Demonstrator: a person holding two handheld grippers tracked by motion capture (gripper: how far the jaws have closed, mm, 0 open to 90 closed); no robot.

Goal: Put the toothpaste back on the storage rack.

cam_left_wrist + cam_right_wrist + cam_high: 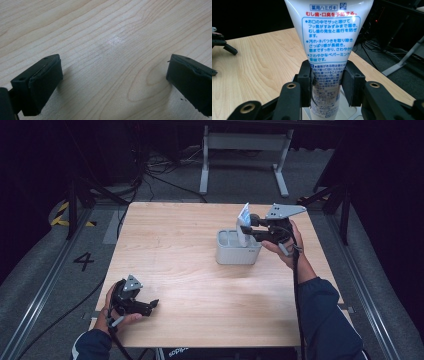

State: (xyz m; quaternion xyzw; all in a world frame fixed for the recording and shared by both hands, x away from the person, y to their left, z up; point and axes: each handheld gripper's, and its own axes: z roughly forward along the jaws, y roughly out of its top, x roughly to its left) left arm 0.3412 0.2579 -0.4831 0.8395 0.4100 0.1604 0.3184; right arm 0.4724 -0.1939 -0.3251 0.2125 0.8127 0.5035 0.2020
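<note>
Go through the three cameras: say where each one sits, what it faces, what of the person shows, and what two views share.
High view: above the person's side, looking forward and down on the table; both forearms, left gripper, right gripper.
Left gripper view: looks along its parted jaws at bare wood.
Right gripper view: looks along its jaws, clamped on the toothpaste tube over the grey holder.
Shared: tube and holder, in the high and right gripper views.

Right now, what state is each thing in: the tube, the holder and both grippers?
toothpaste tube: upright, flat end up, lower end in the holder, clamped.
grey holder: upright on the table, compartments open at the top.
right gripper: shut on the tube.
left gripper: open, nothing between its jaws, low over bare wood.
</note>
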